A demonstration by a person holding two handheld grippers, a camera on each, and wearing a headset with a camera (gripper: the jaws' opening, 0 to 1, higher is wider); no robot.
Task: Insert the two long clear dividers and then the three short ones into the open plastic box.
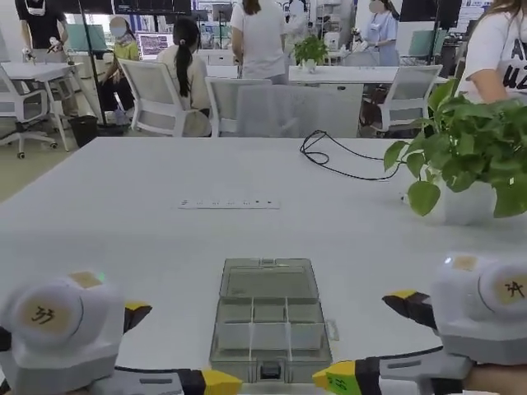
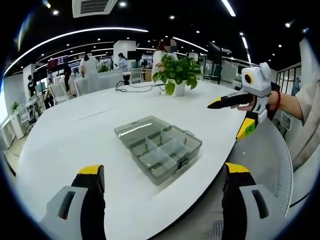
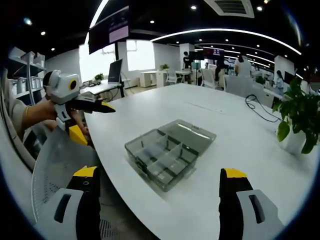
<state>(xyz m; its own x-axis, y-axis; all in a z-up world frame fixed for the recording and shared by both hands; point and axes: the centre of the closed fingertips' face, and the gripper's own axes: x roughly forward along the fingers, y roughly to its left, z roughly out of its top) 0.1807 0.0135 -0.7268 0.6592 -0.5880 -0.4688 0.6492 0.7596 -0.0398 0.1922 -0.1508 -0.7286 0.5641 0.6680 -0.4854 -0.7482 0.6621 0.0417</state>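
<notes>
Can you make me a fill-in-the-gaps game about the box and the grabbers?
The plastic box lies with its lid ____. The left gripper and the right gripper have open jaws and hold ____. In the head view, the potted plant stands on the table to the box's ____. The cable on the table is ____ in colour.
Missing words: open; nothing; right; black.
</notes>
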